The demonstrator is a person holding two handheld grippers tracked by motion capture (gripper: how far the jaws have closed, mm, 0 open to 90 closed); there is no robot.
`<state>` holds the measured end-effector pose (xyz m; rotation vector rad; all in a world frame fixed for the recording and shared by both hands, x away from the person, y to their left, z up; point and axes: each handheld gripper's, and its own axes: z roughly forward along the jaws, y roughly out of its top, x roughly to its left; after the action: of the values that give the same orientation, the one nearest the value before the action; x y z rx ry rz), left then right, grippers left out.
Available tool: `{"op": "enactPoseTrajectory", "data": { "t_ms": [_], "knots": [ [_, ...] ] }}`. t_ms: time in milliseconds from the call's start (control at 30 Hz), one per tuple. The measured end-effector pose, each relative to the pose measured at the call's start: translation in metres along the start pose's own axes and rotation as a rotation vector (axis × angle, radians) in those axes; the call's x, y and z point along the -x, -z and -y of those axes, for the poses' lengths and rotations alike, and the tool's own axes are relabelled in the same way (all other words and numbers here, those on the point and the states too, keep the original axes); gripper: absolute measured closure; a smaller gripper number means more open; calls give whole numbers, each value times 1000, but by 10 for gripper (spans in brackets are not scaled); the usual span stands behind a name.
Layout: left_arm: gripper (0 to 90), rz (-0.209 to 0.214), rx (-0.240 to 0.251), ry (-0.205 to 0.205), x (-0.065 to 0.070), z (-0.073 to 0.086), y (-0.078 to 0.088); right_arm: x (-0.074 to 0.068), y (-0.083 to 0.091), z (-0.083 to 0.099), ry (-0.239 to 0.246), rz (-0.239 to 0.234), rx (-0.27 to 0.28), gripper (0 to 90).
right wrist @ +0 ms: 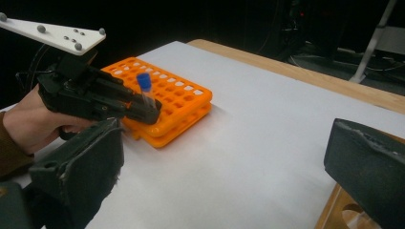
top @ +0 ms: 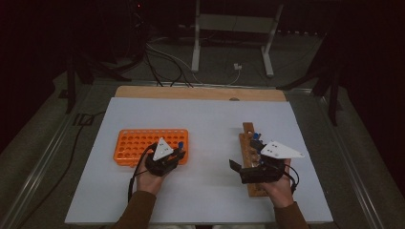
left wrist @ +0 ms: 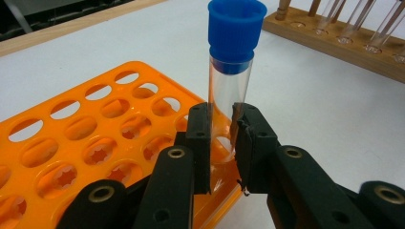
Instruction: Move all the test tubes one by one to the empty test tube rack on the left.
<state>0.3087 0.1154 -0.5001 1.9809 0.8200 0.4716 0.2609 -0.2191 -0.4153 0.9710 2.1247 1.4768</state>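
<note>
An orange tube rack (top: 136, 144) lies on the left of the white sheet. A clear test tube with a blue cap (left wrist: 230, 71) stands upright in a hole at the rack's near corner (left wrist: 210, 191). My left gripper (left wrist: 222, 143) is shut on the tube's lower part, one pad on each side. The right gripper view looks across at that left gripper (right wrist: 143, 110) and the tube (right wrist: 144, 88). My right gripper (right wrist: 229, 157) is open and empty. It hovers over the wooden tube rack (top: 248, 131) with its jaws pointing left, toward the orange rack (right wrist: 184, 102).
The wooden rack (left wrist: 334, 43) holds several clear tubes and lies lengthwise right of centre. Bare white sheet (top: 210, 124) separates the two racks. A wooden table edge (top: 200, 93) runs along the back, with cables and a stand's legs on the floor beyond.
</note>
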Motion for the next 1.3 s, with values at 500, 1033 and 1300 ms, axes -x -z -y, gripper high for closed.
{"op": "enactPoseTrajectory", "data": {
  "t_ms": [500, 1033, 1300],
  "knots": [
    [412, 21, 47, 138, -11, -4, 14, 0, -3, 1, -5, -3, -3, 0],
    [5, -33, 111, 207, -24, -7, 81, 3, -5, 2, -14, 10, -9, 0],
    [6, -54, 130, 246, -35, 12, 110, 5, -4, 1, -13, 23, -6, 0]
  ]
}}
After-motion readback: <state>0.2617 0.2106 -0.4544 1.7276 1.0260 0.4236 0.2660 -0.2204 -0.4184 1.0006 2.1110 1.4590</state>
